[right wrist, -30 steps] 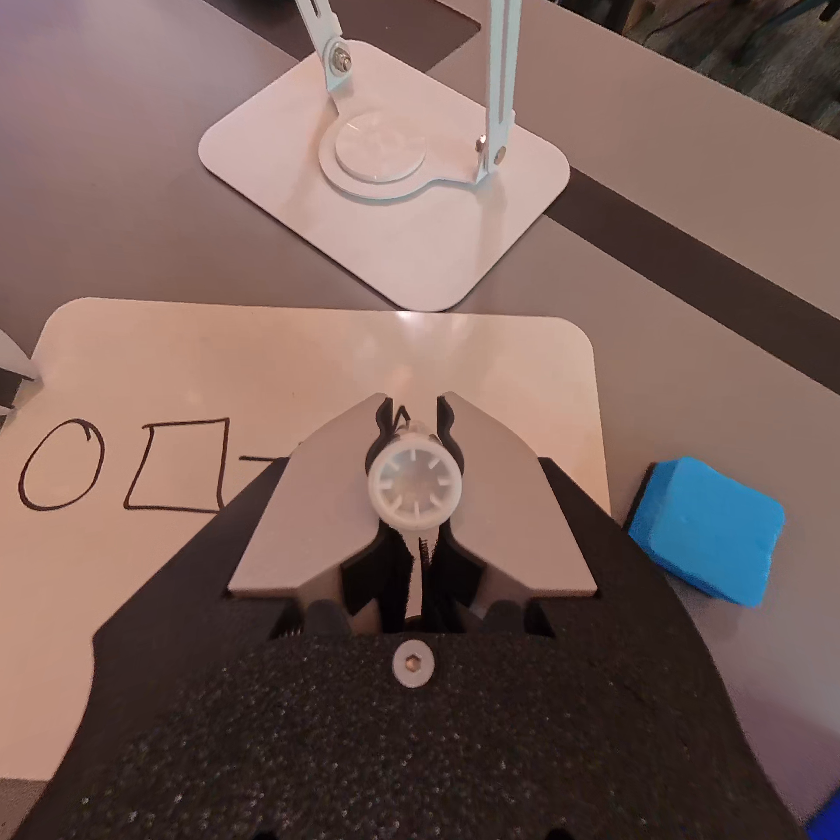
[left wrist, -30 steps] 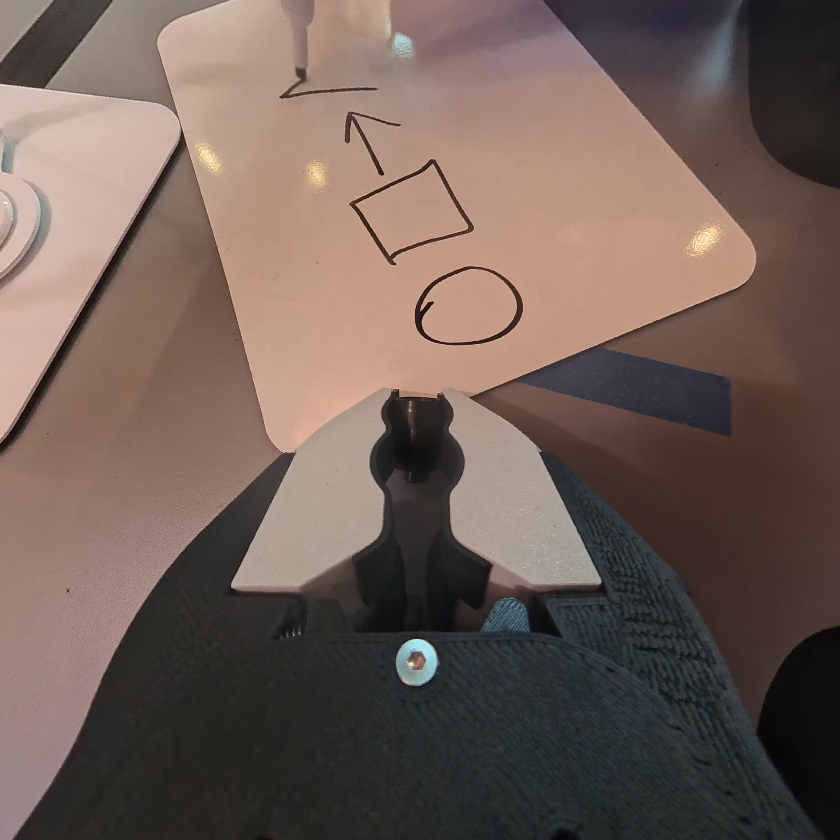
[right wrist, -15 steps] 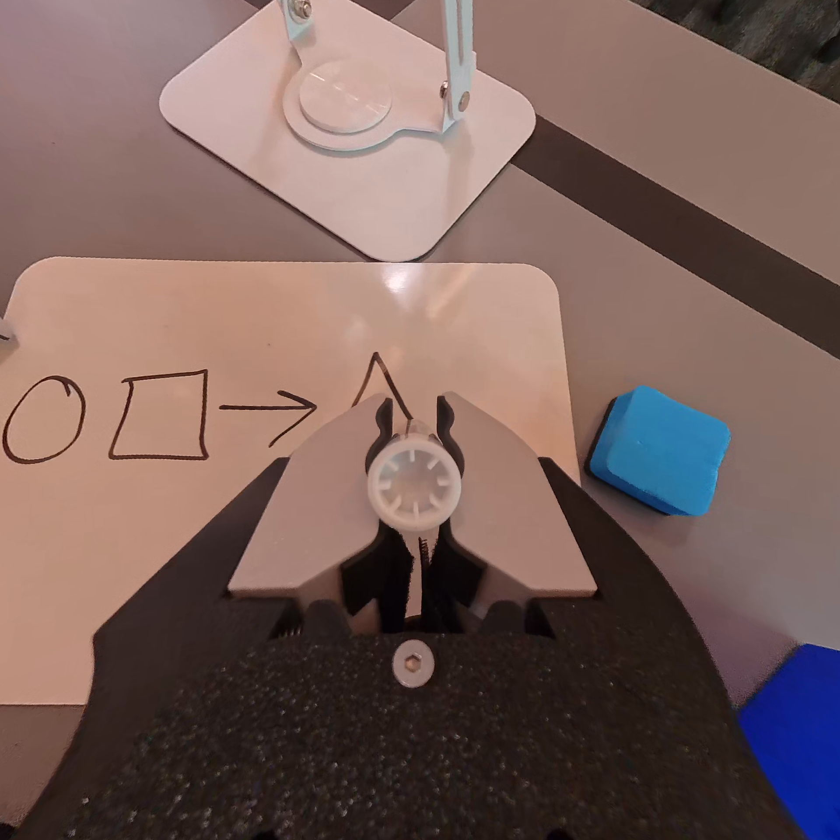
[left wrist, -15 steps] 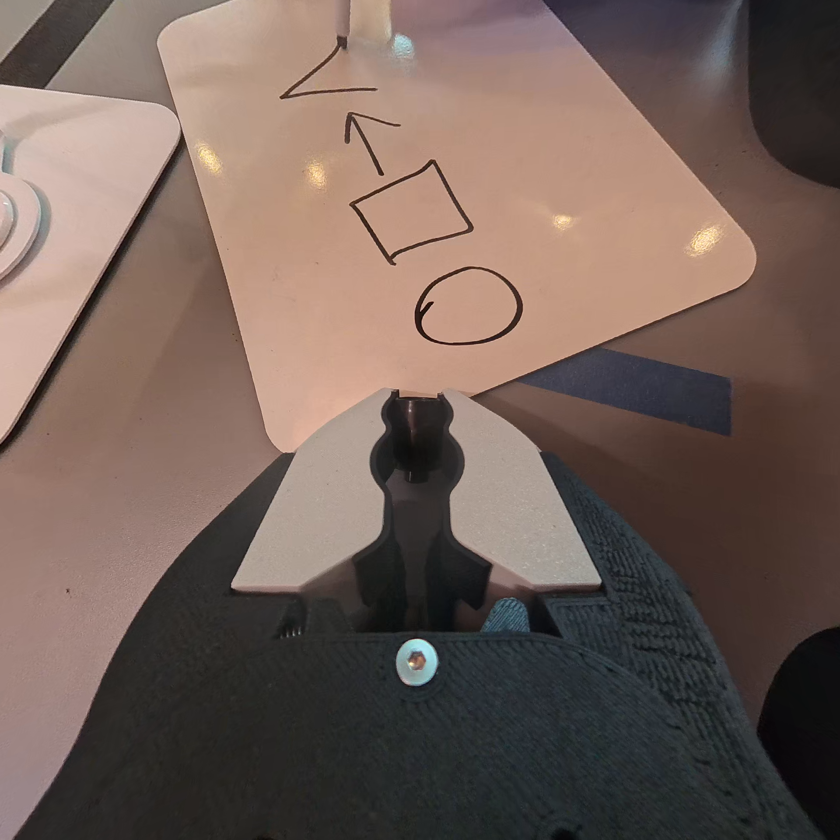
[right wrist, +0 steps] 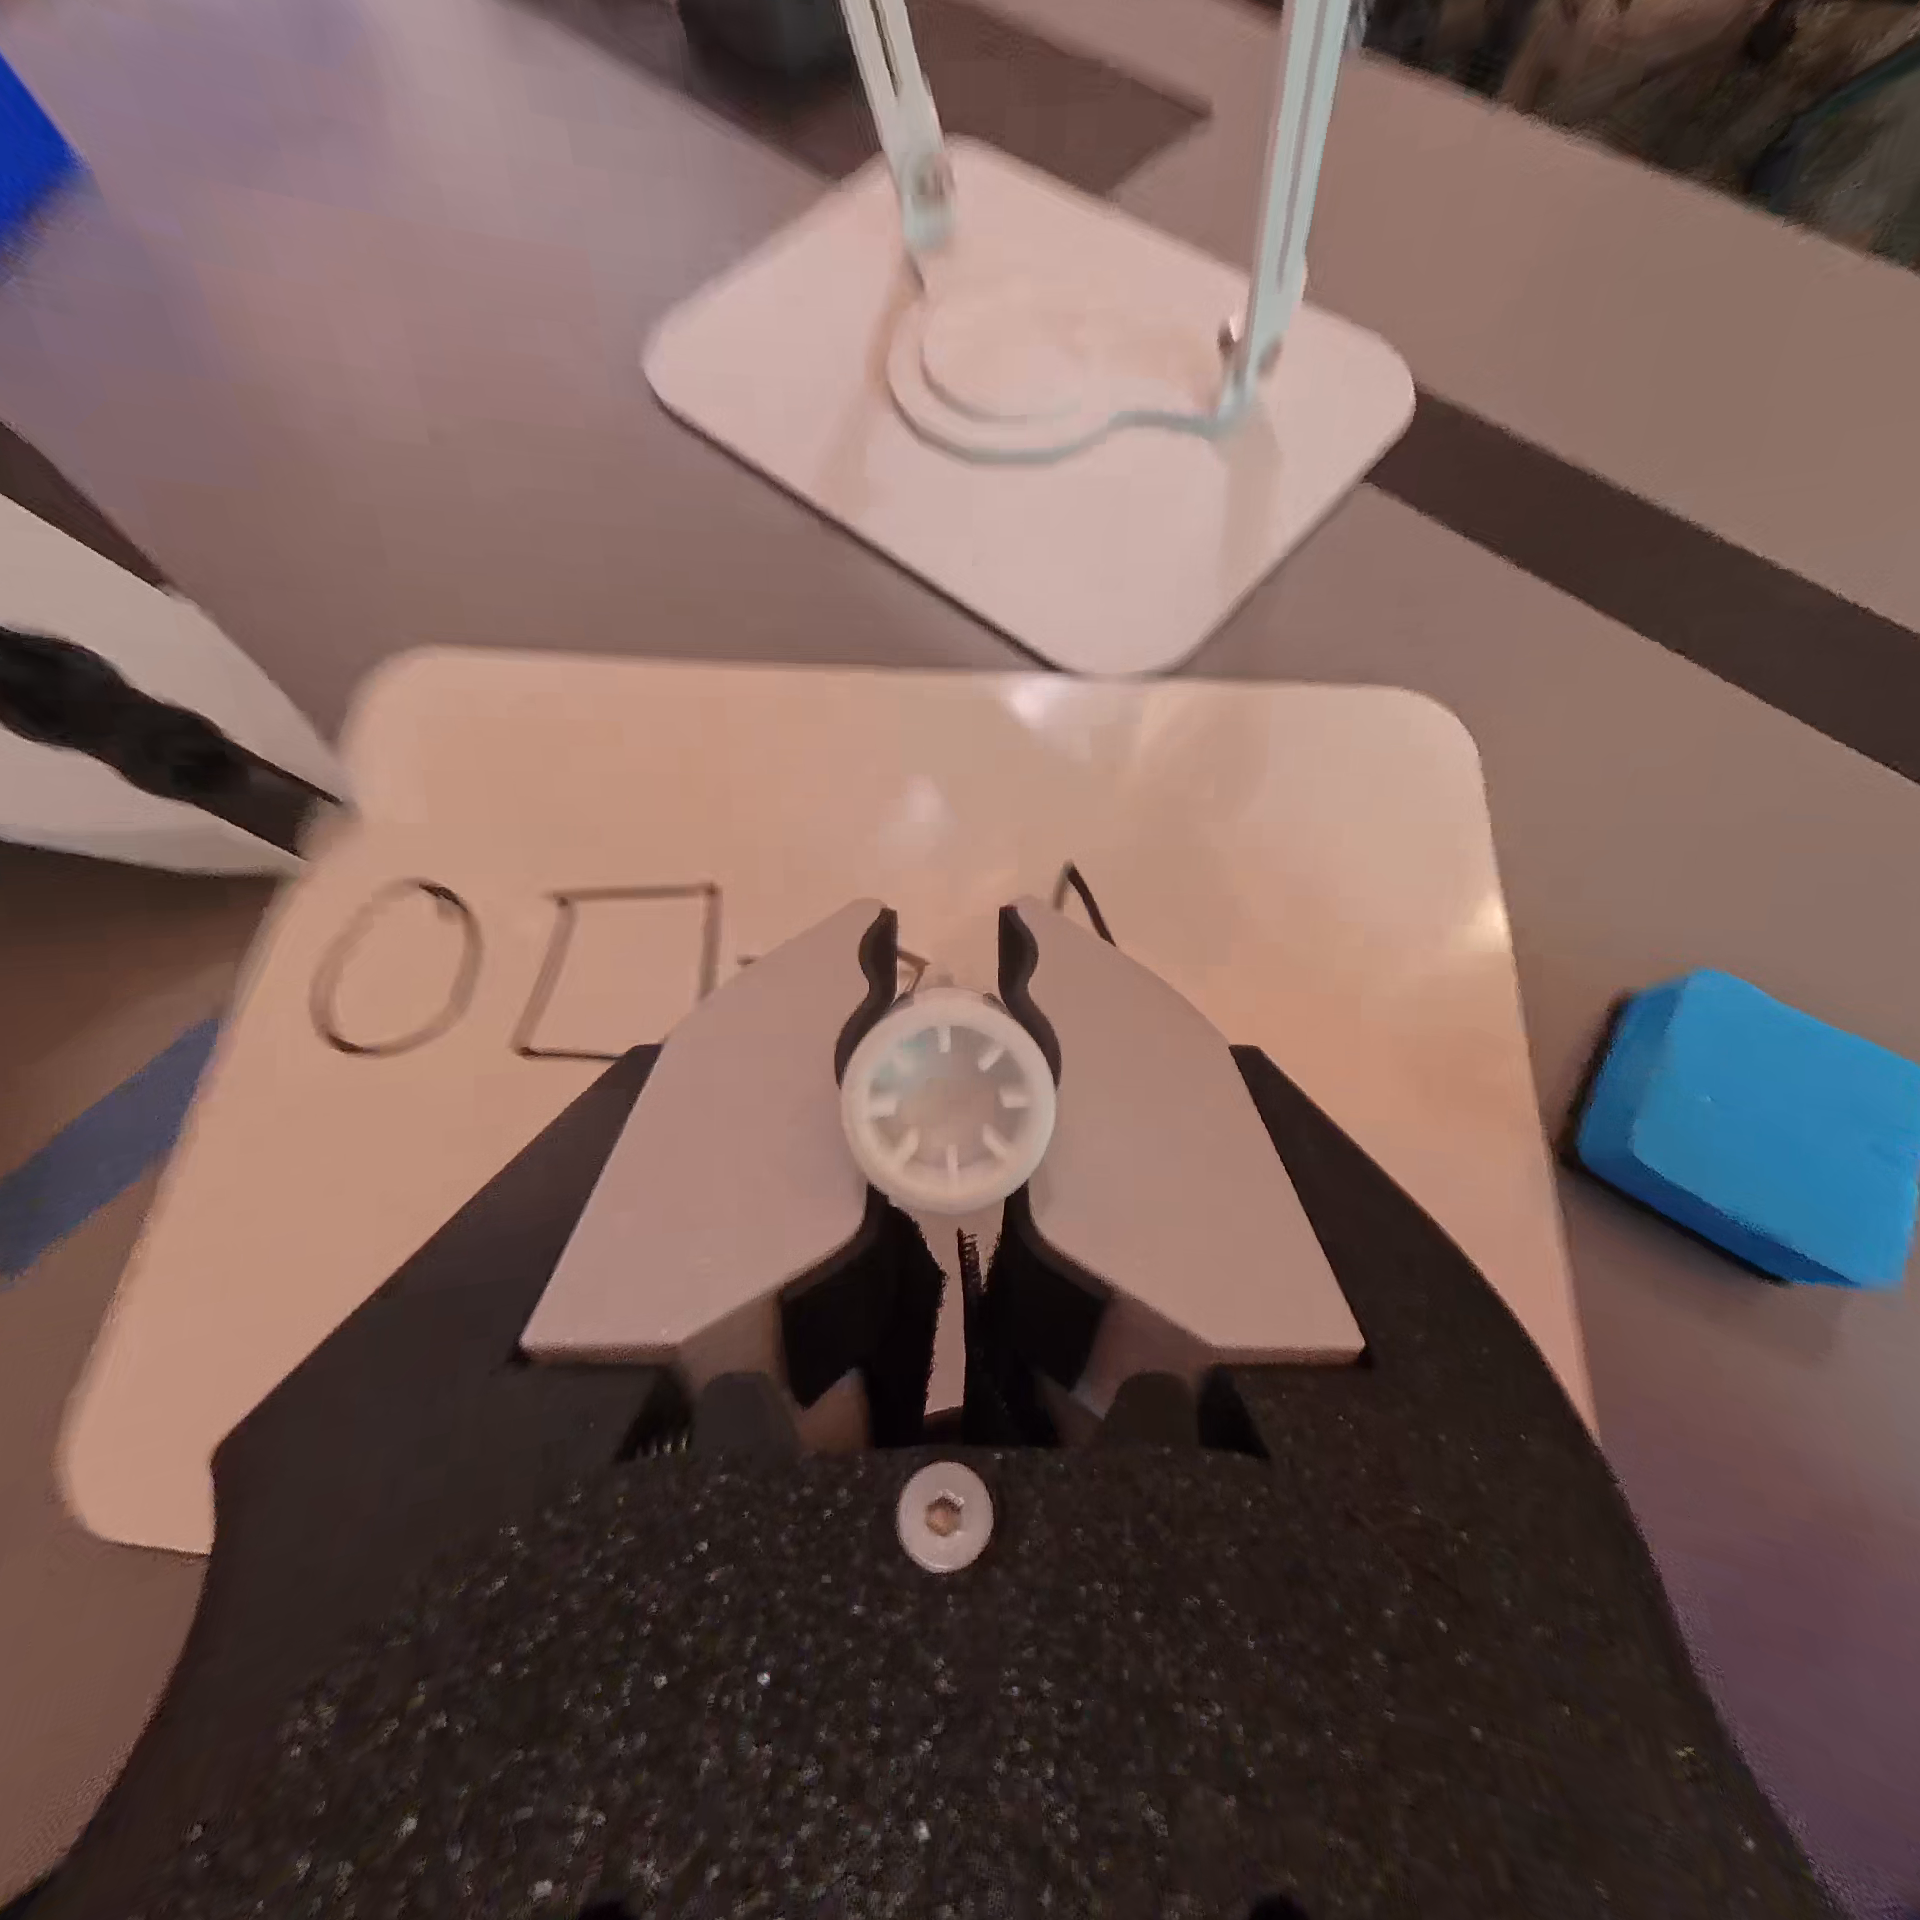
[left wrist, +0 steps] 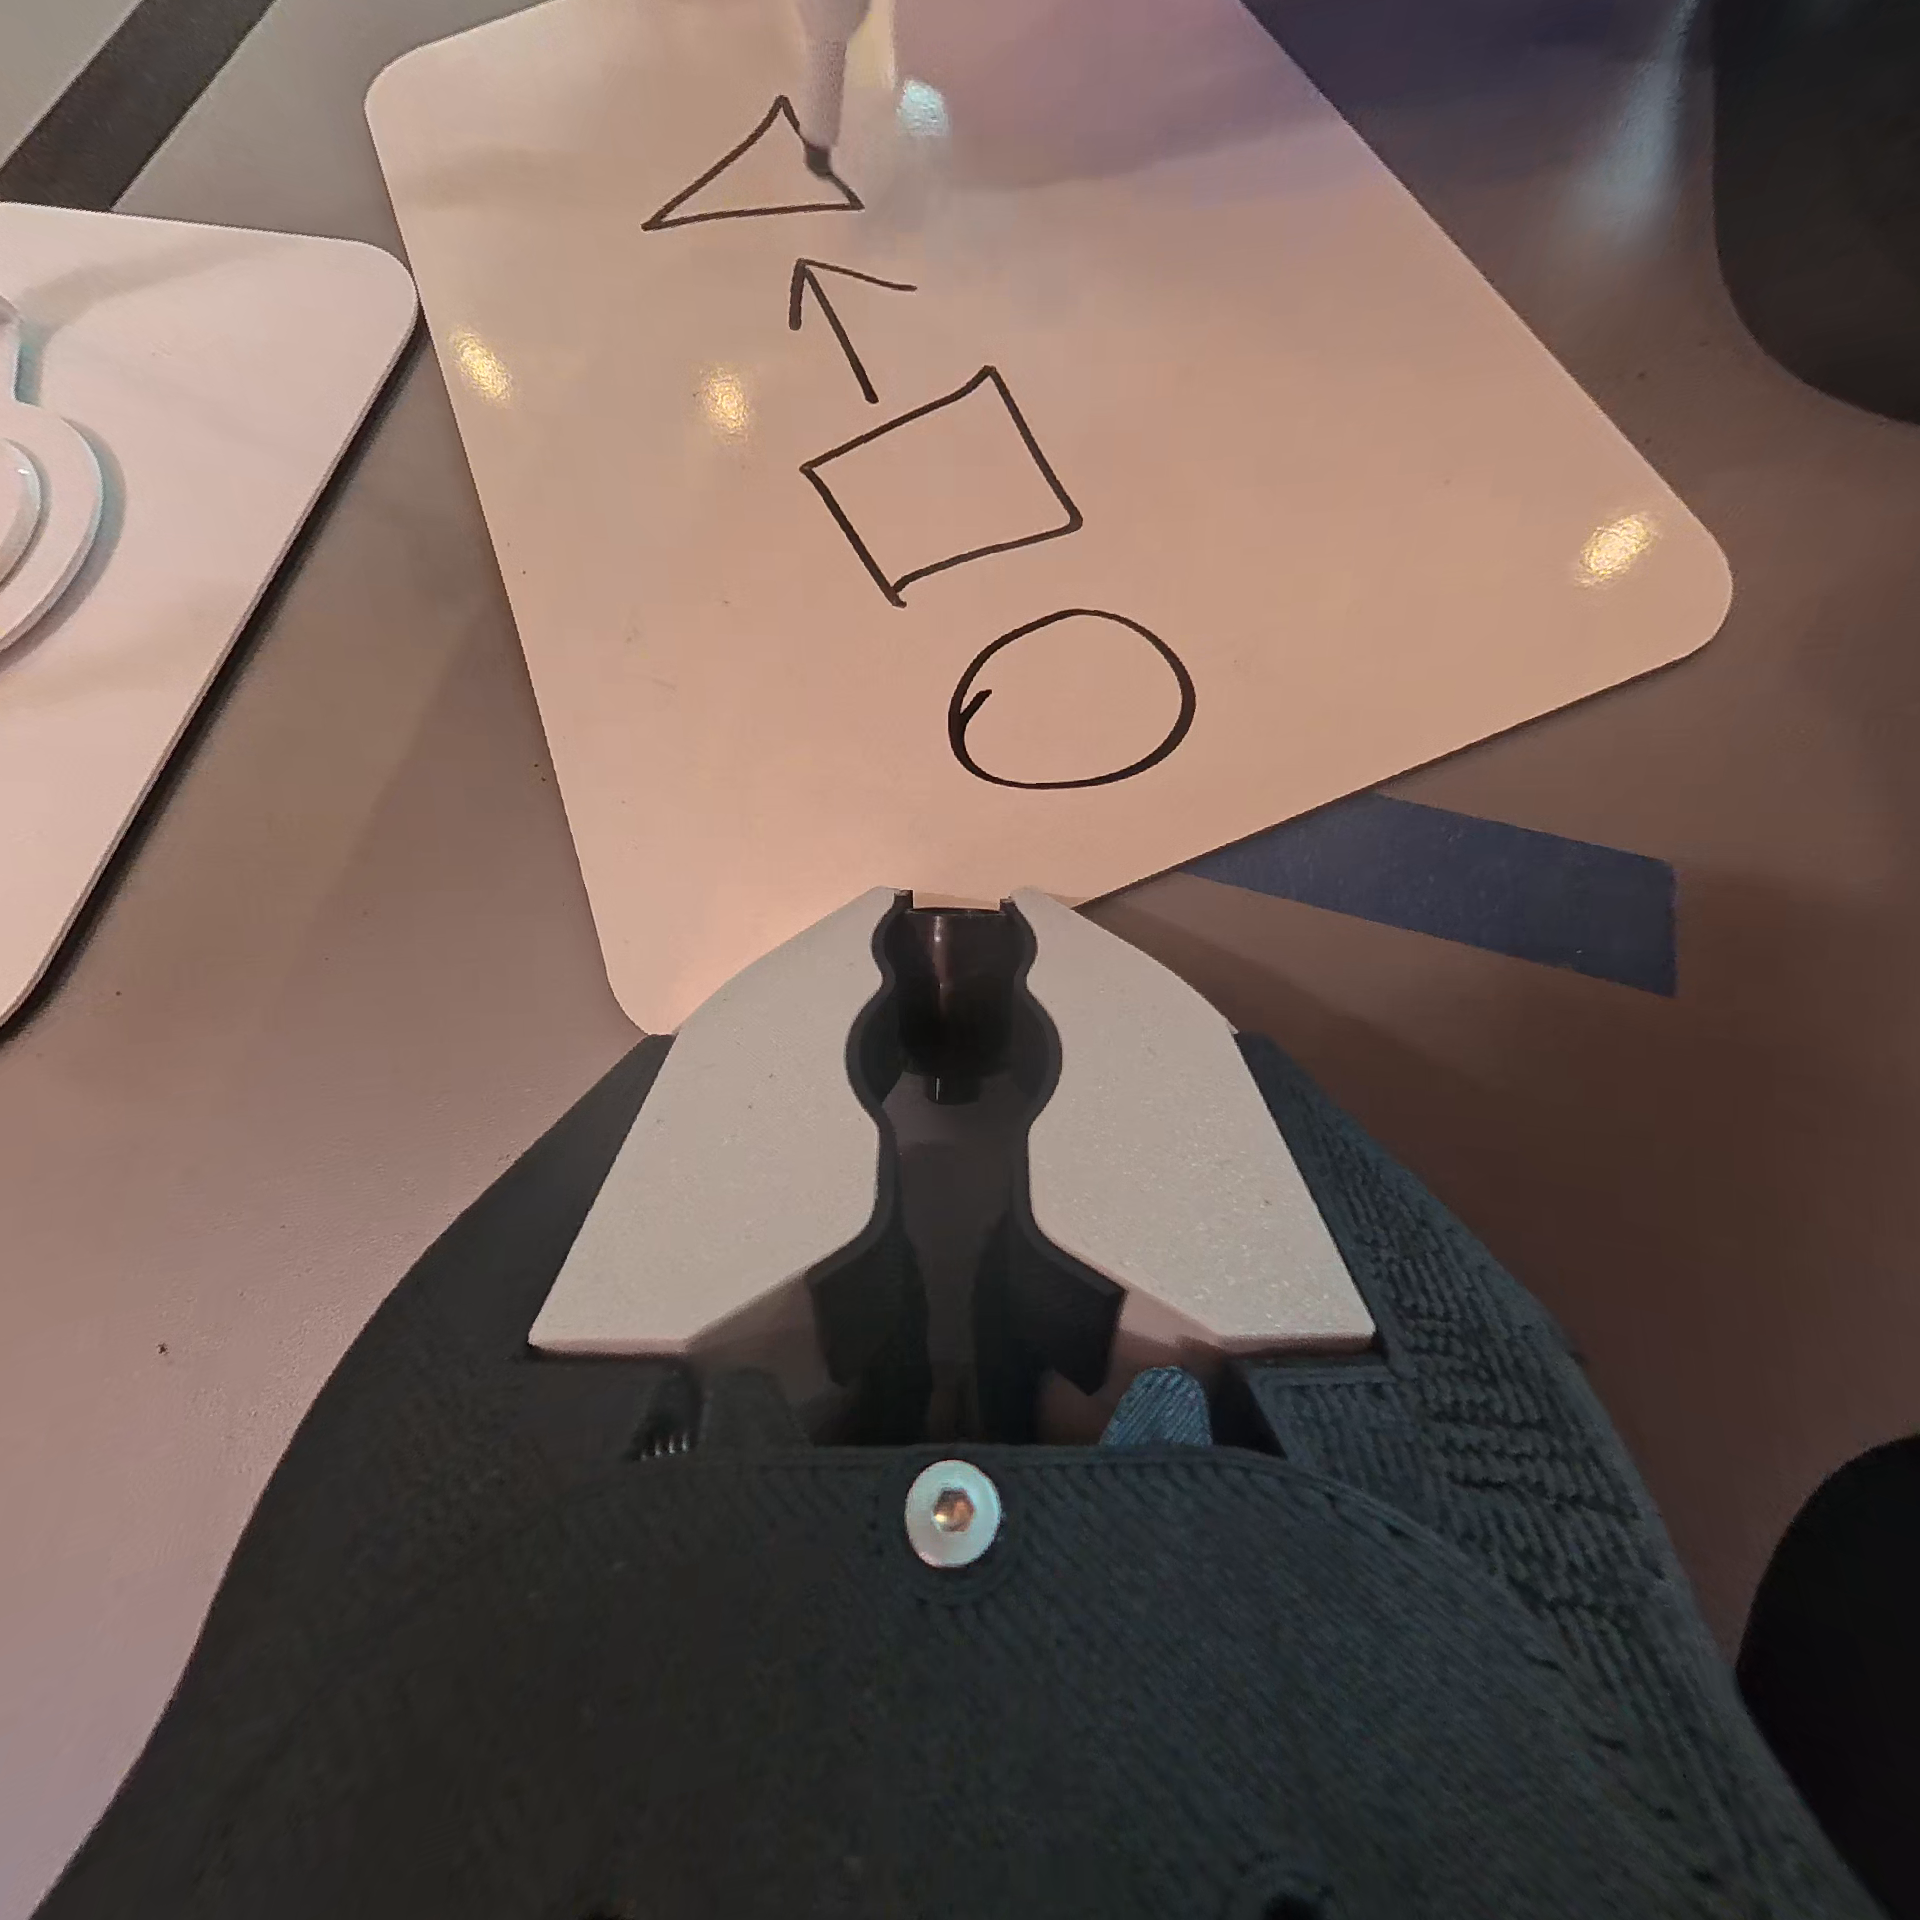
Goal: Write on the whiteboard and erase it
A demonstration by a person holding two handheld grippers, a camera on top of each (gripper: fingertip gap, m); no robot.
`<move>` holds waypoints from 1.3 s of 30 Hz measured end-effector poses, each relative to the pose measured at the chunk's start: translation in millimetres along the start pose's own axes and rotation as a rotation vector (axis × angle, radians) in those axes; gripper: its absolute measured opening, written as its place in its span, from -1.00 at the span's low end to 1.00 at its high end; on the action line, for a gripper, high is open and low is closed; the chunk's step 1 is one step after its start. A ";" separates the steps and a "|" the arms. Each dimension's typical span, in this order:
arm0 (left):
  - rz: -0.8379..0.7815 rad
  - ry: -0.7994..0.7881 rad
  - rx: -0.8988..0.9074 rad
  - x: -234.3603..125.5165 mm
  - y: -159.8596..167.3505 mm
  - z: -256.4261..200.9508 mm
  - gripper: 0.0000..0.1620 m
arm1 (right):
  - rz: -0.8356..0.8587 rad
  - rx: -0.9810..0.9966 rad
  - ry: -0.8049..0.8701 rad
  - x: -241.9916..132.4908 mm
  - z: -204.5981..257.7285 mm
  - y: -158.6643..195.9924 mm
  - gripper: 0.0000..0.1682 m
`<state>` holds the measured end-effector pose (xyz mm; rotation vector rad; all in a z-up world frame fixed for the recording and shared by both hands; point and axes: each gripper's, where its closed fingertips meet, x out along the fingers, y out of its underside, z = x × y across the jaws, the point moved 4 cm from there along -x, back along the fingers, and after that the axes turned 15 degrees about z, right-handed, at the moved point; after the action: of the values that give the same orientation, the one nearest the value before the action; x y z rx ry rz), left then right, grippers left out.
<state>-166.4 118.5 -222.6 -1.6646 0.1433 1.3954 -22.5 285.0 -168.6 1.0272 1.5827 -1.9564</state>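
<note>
Pinching a white marker (right wrist: 948, 1103) upright between its jaws, the right gripper (right wrist: 948, 935) hangs over the right part of the whiteboard (right wrist: 1195, 831), so the marker's butt end faces the camera and its tip points down at the surface. That vertical hold suits drawing: in the left wrist view the tip (left wrist: 818, 158) touches the board at the lower right corner of a triangle (left wrist: 753, 177), which looks closed or about to close.

The left gripper (left wrist: 951, 914) sits low at the board's near short edge, its jaws drawn close around a small dark cylinder (left wrist: 948, 1013), likely the marker's cap, kept in hand for recapping. Whether it also presses on the board I cannot tell.

The whiteboard lies flat on the brown table (left wrist: 260, 1091). Reading away from the left gripper, it bears a circle (left wrist: 1070, 698), a square (left wrist: 940, 488), an arrow (left wrist: 836, 327) and the triangle in one row. A strip of blue tape (left wrist: 1455, 904) pokes out from under the board's near corner, probably marking its place.

A blue eraser (right wrist: 1756, 1127) waits on the table just beside the board's right edge, near the right gripper for the wiping step, which has not begun. Beyond the board stands a white stand base (right wrist: 1029, 436) with two thin uprights.
</note>
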 end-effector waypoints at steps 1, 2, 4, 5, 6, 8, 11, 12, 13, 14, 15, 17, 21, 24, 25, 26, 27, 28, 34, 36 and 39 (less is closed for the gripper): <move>0.000 -0.002 0.002 -0.2 0.0 -0.1 -0.80 | -0.070 0.012 -0.054 -6.5 8.3 -6.8 -0.77; -0.002 -0.002 0.005 -0.4 0.0 -0.5 -0.80 | -0.136 0.013 -0.119 -13.5 20.8 -13.9 -0.77; -0.038 0.011 0.007 -3.6 -2.5 -1.3 -0.80 | -0.229 -0.008 -0.289 -23.7 56.4 -24.8 -0.77; -0.083 0.034 0.004 -7.4 -6.3 -3.1 -0.80 | -0.250 -0.017 -0.379 -25.0 76.4 -27.4 -0.77; -0.141 0.071 -0.001 -12.3 -11.4 -6.2 -0.81 | -0.254 -0.026 -0.459 -24.0 95.3 -28.2 -0.77; -0.237 0.142 -0.010 -21.0 -19.4 -13.2 -0.81 | -0.265 -0.032 -0.552 -20.1 122.3 -28.6 -0.77; -0.280 0.190 0.023 -24.9 -23.3 -22.1 -0.81 | -0.295 -0.018 -0.630 -17.3 141.5 -30.8 -0.77; -0.279 0.195 0.027 -24.5 -23.8 -23.8 -0.81 | -0.291 -0.020 -0.636 -15.6 144.9 -30.5 -0.77; -0.282 0.208 0.028 -24.6 -24.8 -25.7 -0.81 | -0.284 -0.030 -0.627 -13.0 147.5 -29.4 -0.77; -0.291 0.227 0.028 -25.1 -26.1 -28.0 -0.81 | -0.278 -0.039 -0.619 -11.0 149.9 -28.2 -0.77; -0.301 0.240 0.024 -25.8 -27.4 -29.4 -0.81 | -0.276 -0.041 -0.617 -9.6 151.8 -27.5 -0.77; -0.324 0.263 0.016 -27.8 -29.9 -31.6 -0.81 | -0.273 -0.042 -0.613 -6.8 154.6 -26.3 -0.77; -0.334 0.281 0.025 -28.7 -33.5 -37.6 -0.82 | -0.251 -0.064 -0.609 2.9 165.4 -22.0 -0.77; -0.284 0.228 0.033 -22.4 -29.9 -39.0 -0.82 | -0.264 -0.066 -0.573 7.0 167.1 -19.5 -0.77; -0.290 0.222 0.028 -22.8 -30.2 -38.4 -0.83 | -0.270 -0.061 -0.566 7.2 166.9 -18.8 -0.77; -0.302 0.213 0.020 -24.2 -30.3 -36.5 -0.83 | -0.272 -0.055 -0.561 7.5 166.7 -17.8 -0.77; -0.319 0.213 0.013 -25.8 -30.5 -35.0 -0.83 | -0.281 -0.043 -0.563 7.8 166.4 -17.2 -0.77; -0.322 0.211 0.012 -26.1 -30.6 -34.9 -0.84 | -0.293 -0.028 -0.571 8.4 166.1 -16.9 -0.77; -0.235 0.154 0.085 -19.3 -25.5 -39.2 -0.85 | -0.236 -0.038 -0.590 16.6 168.0 -10.1 -0.77; -0.208 0.132 0.100 -15.5 -24.7 -41.0 -0.86 | -0.216 -0.058 -0.574 19.9 170.4 -7.7 -0.77; -0.216 0.137 0.086 -16.5 -24.9 -39.2 -0.86 | -0.221 -0.064 -0.567 21.3 171.0 -8.2 -0.77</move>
<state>-129.0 97.9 -197.9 -1.6511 0.0970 1.0999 -90.0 126.3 -166.0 0.2326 1.4553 -2.0734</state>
